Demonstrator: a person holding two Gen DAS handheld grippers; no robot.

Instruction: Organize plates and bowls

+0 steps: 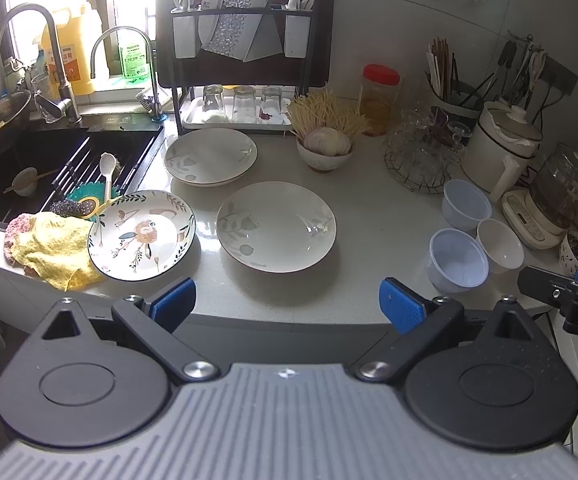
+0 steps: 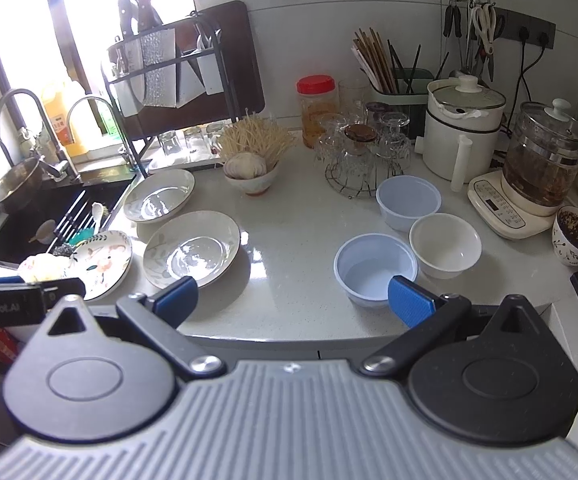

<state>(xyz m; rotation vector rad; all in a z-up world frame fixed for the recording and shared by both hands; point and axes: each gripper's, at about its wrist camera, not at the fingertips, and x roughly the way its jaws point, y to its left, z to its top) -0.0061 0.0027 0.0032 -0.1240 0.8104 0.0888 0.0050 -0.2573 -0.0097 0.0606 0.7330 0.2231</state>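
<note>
A flowered plate (image 1: 141,235) lies by the sink, a pale leaf-print plate (image 1: 276,226) at the counter's middle, and another such plate (image 1: 210,156) behind it. At the right stand two bluish plastic bowls (image 1: 457,260) (image 1: 466,204) and a white bowl (image 1: 500,245). My left gripper (image 1: 287,303) is open and empty at the counter's front edge, short of the middle plate. My right gripper (image 2: 295,300) is open and empty, its right finger in front of the near bluish bowl (image 2: 375,268). The white bowl (image 2: 445,246), far bluish bowl (image 2: 408,202) and plates (image 2: 192,248) (image 2: 159,195) (image 2: 103,261) show there too.
A sink (image 1: 49,164) with a rack and spoon is at the left, a yellow cloth (image 1: 53,248) beside it. A dish rack (image 1: 245,52), a bowl of garlic (image 1: 325,148), a glass stand (image 1: 421,152), a white cooker (image 1: 501,144) and a kettle (image 2: 541,160) line the back.
</note>
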